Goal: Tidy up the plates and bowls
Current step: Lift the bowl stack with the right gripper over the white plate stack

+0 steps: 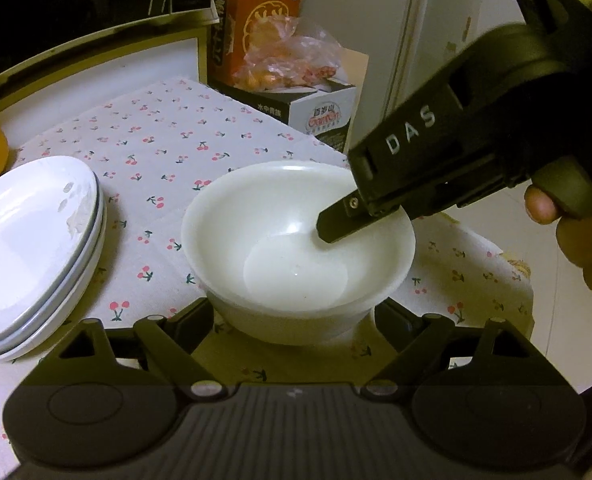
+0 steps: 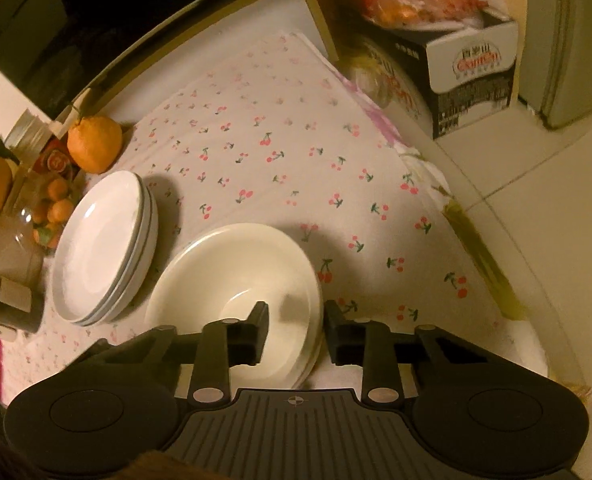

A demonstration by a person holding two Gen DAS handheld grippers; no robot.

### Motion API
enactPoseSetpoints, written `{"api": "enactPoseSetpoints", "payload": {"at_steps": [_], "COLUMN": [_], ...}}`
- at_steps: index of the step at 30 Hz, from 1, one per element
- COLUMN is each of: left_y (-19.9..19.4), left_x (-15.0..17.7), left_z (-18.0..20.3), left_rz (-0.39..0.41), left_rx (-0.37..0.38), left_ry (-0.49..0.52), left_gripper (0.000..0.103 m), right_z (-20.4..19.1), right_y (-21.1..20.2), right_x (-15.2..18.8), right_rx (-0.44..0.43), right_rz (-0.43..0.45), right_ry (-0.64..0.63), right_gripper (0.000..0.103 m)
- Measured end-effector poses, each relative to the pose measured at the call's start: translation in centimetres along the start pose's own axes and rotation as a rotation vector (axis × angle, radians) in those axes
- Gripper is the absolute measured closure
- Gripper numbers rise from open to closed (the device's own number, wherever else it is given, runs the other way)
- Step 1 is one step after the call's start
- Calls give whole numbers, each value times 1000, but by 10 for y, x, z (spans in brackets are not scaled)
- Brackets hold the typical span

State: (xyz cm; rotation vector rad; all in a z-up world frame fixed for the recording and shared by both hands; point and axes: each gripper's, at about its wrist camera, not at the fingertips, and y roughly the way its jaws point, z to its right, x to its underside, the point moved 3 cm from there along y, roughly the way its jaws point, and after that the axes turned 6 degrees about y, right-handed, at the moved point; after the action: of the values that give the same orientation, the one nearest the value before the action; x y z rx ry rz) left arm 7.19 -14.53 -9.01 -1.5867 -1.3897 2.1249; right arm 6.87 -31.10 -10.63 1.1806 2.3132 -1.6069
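The left gripper (image 1: 291, 320) is nearest, its tongs spread wide to either side of the foot of the white bowls (image 1: 291, 248), with no squeeze that I can see. The bowls sit nested on the cherry-print tablecloth (image 1: 167, 148), at least two by the rims showing. The right gripper (image 2: 296, 320) straddles their near rim, one finger inside and one outside. Its tongs are narrow, though whether the pads actually bite the wall I cannot tell. The bowls are glossy, plain, deep and flared, and look empty (a small wet gleam lies at the bottom).

Just beyond, close beside the bowls, stands a pile of white plates (image 1: 27, 248), shallow and dark-edged, and tidily stacked. An orange (image 2: 94, 144) lies behind it.

I judge the sorting nearly done: plates are piled and bowls nested. What is left seems to be settling the bowl stack in its place.
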Motion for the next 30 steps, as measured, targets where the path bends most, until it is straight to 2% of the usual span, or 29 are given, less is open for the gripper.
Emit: {"api": "enactPoseSetpoints", "payload": {"at_steps": [9, 19, 30], "left_y": [-10, -39, -67], "left_x": [-2, -15, -13], "left_z": [-10, -32, -50], "left_rz": [18, 104, 149], "left_rx": [-2, -10, -77], "left_ry": [-42, -105, -100], "left_gripper": [17, 18, 18], "right_z": [-8, -29, -64], "right_y": [-7, -28, -31], "right_x": [-2, -13, -14], "right_rx": [-18, -109, -181], "right_rz": [42, 122, 179], "right_ry": [-17, 2, -2], "right_gripper": [84, 84, 84]}}
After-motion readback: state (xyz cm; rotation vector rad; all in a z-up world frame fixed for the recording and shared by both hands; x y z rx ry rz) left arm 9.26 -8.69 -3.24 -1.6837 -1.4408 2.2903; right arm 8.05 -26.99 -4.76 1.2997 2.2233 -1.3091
